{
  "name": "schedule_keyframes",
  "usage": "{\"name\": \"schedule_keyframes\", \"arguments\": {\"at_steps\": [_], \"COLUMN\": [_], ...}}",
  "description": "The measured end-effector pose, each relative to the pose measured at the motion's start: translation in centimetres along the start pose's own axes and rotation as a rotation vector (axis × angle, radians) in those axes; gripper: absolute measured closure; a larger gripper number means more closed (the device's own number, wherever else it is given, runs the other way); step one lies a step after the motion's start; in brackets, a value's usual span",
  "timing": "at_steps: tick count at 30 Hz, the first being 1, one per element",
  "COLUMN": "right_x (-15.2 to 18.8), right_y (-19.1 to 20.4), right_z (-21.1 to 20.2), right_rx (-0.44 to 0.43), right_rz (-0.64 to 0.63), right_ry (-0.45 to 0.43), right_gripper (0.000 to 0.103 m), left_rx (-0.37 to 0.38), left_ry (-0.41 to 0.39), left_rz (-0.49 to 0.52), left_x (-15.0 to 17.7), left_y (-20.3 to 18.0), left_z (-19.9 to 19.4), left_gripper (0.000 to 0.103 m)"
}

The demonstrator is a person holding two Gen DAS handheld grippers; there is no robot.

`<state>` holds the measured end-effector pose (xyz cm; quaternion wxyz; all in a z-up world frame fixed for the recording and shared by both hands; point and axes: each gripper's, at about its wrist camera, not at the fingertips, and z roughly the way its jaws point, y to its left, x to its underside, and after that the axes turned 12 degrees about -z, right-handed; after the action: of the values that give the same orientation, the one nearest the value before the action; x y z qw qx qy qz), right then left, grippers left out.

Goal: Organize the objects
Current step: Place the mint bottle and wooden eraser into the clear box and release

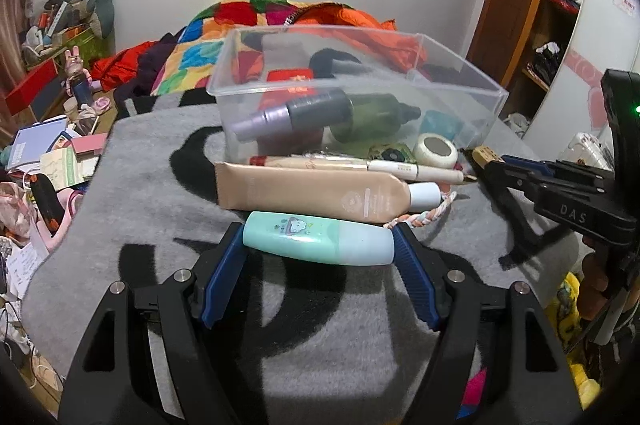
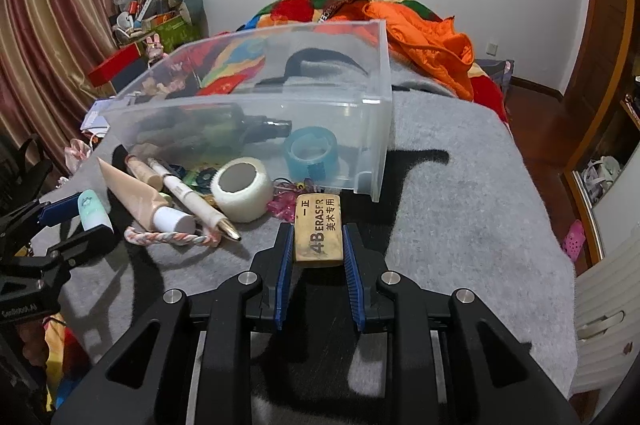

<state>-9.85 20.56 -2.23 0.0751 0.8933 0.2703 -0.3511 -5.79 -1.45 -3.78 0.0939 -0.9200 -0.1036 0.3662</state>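
My left gripper [image 1: 318,239] is shut on a mint-green bottle [image 1: 320,240], held crosswise by its two ends just above the grey blanket; it also shows in the right wrist view [image 2: 94,215]. My right gripper [image 2: 318,235] is shut on a tan 4B eraser [image 2: 319,227], seen small in the left wrist view [image 1: 486,157]. A clear plastic bin [image 1: 352,93] holds a grey spray bottle [image 1: 296,115], a green bottle [image 1: 376,115] and a blue tape roll [image 2: 312,151]. A beige tube [image 1: 316,193], a pen [image 2: 192,199] and a white tape roll [image 2: 242,189] lie before the bin.
A grey blanket [image 2: 460,205] with black letters covers the bed. A braided cord [image 2: 168,237] and a pink trinket [image 2: 282,205] lie near the tube. Orange and patchwork bedding [image 2: 424,37] is piled behind the bin. Clutter fills the floor at left [image 1: 48,161].
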Motion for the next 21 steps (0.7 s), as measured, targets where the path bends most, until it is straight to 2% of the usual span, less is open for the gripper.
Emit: {"name": "schedule_keyframes", "arguments": {"at_steps": [11, 21], "right_x": [-1.1, -2.8], "right_y": [0.3, -0.2], "right_z": [-3.1, -4.9], "right_rx": [0.022, 0.015], "right_rz": [0.008, 0.040], "right_ry": [-0.084, -0.156], "right_gripper": [0.081, 0.081], "left_rx": [0.015, 0.042], "left_ry": [-0.081, -0.149], "left_rz": [-0.011, -0.010], "left_x": [-1.7, -4.6], "left_y": [-0.3, -1.6], "left_z": [-2.6, -3.4], "left_gripper": [0.030, 0.030]}}
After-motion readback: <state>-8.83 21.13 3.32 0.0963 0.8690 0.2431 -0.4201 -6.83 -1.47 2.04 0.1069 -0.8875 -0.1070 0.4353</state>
